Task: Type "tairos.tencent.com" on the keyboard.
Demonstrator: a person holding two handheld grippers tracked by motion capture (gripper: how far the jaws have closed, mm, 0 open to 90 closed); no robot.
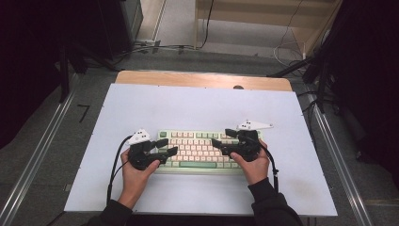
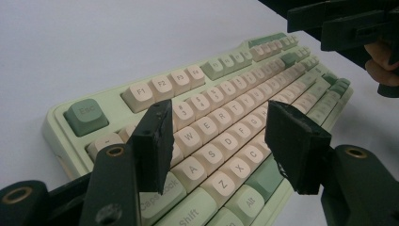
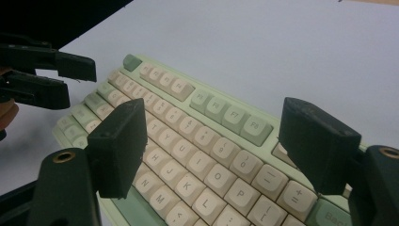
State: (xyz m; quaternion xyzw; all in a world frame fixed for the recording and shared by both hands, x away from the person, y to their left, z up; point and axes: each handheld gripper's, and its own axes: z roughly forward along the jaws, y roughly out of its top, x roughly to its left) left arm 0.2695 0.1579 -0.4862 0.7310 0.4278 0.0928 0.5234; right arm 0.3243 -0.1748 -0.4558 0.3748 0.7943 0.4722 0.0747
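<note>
**A:** High view first: what lies nearest the person?

**B:** Two hands in dark sleeves at the near edge of the pale green keyboard with cream and green keycaps [image 1: 197,149], each holding a black two-jaw gripper. The left gripper [image 1: 170,146] hangs over the keyboard's left end, the right gripper [image 1: 220,138] over its right end.

**A:** Jaws?

**B:** Both spread, nothing between the pads. In the left gripper view the left gripper [image 2: 221,141] hovers above the W, S, D, X keys. In the right gripper view the right gripper [image 3: 214,146] hovers above the I, O, K, L keys.

**A:** And the keyboard itself?

**B:** It lies flat on the white table sheet [image 1: 197,106], towards the sheet's near half. Beyond the keyboard comes bare sheet, then a wooden table edge [image 1: 188,78].
</note>
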